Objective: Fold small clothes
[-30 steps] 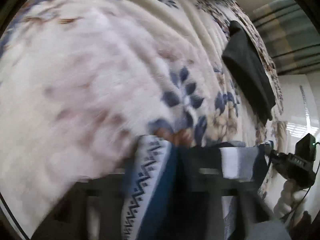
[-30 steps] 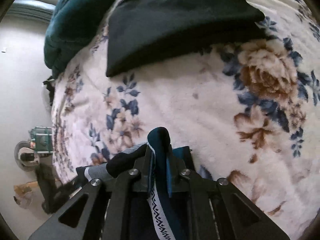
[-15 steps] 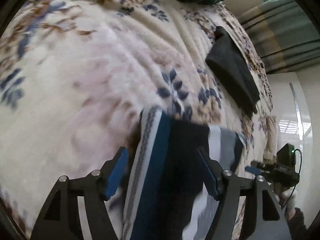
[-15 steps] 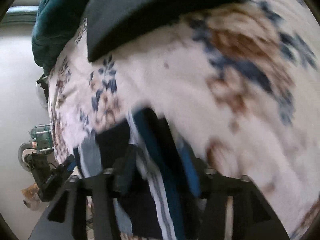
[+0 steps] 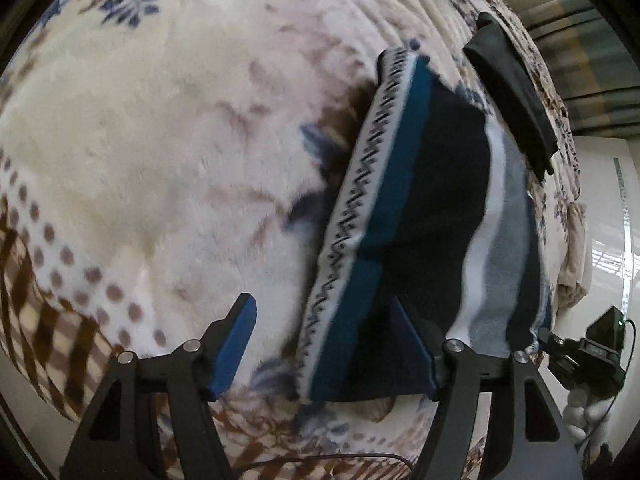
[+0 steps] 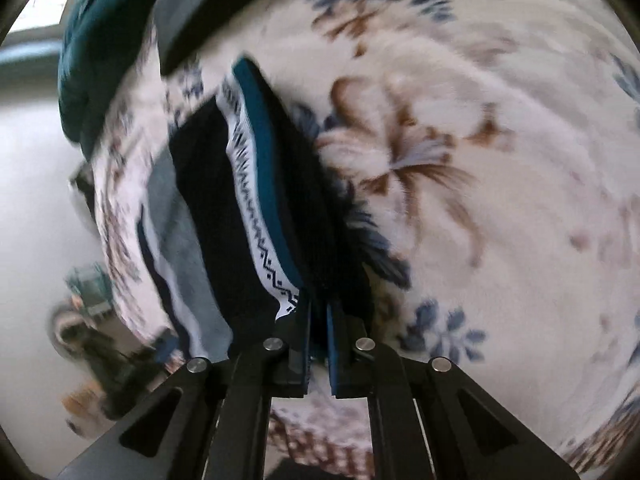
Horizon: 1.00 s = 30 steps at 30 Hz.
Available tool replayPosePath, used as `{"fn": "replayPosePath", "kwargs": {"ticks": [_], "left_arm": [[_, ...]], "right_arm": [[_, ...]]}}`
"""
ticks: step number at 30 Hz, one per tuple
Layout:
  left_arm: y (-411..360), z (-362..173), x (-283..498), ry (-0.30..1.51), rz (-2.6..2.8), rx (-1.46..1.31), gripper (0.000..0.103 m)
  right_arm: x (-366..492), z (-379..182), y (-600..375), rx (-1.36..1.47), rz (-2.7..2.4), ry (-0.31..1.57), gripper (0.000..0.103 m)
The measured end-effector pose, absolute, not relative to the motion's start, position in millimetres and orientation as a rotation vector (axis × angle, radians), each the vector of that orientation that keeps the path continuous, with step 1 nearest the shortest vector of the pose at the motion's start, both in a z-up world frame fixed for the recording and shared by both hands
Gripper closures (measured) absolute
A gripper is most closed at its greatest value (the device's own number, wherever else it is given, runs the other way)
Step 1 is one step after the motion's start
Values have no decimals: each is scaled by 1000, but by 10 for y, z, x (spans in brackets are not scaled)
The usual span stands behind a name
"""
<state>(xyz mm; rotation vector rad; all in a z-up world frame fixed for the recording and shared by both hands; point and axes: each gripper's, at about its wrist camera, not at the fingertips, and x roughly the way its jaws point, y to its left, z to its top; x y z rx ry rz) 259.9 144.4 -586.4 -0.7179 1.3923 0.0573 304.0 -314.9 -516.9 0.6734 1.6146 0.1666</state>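
Since the earlier frames the garment (image 5: 420, 208) had gone from bunched up against both cameras to lying stretched out ahead on the blanket (image 5: 168, 152), and both hands had drawn back from it. The left gripper (image 5: 324, 344) stood with its jaws apart, gripping nothing; its right pad overlapped the garment's near edge, though contact could not be told. The right gripper (image 6: 318, 344) had its jaws just closing, and they were now together; in that view the navy cloth (image 6: 256, 200) ran down to the pads, so whether a corner was pinched could not be told through the blur.

The step in hand looked like the end of one fold: the piece lay doubled, patterned waistband along one side, grey leg panel on the other. The next move probably called for taking an edge and bringing it over again, or smoothing it flat. A black garment (image 5: 516, 92) lay folded just beyond. No containers were in view
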Motion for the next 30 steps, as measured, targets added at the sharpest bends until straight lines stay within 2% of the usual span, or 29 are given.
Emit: {"fn": "replayPosePath", "kwargs": {"ticks": [5,7,8,9,10,13,17,18,19,20,21,22,24,28,30], "left_arm": [[1456,-5929,2636,1406,50,-731,36],[1492,-5871,2689,1393,38,-733,36],[1513,-5831,2729,1382,34,-727,36],[1539,-5783,2790,1364,27,-722,36],[1567,-5720,2888,1336,11,-724,36],[1625,-5655,3262,1275,-15,-706,36],[1606,-5915,3838,1274,-85,-728,36],[1620,-5994,3977,1265,-94,-754,38],[1641,-6010,4034,1240,-116,-779,64],[1641,-6011,4083,1219,-133,-796,80],[1638,-6020,4135,1231,-125,-793,81],[1633,-6004,4137,1219,-126,-799,82],[1676,-5989,4095,1200,-121,-828,83],[1859,-6110,4018,1191,-110,-940,83],[1855,-6132,4038,1201,-105,-938,82]], "right_arm": [[2977,-5359,-3163,584,101,1693,97],[3033,-5530,-3135,528,101,1764,93],[3100,-5574,-3097,496,120,1789,88],[3153,-5562,-3087,478,116,1789,75],[3222,-5513,-3094,480,126,1764,69],[3567,-5282,-3130,531,187,1613,40],[4232,-5448,-3007,604,274,1535,37],[4356,-5522,-2966,625,291,1533,37],[4486,-5610,-2923,643,306,1530,37],[4600,-5717,-2861,653,329,1545,37],[4721,-5826,-2791,669,359,1572,41],[4749,-5865,-2755,676,372,1575,63],[4798,-5845,-2687,630,377,1558,92],[4839,-5632,-2728,625,319,1450,94],[4883,-5699,-2730,624,295,1475,94]]}}
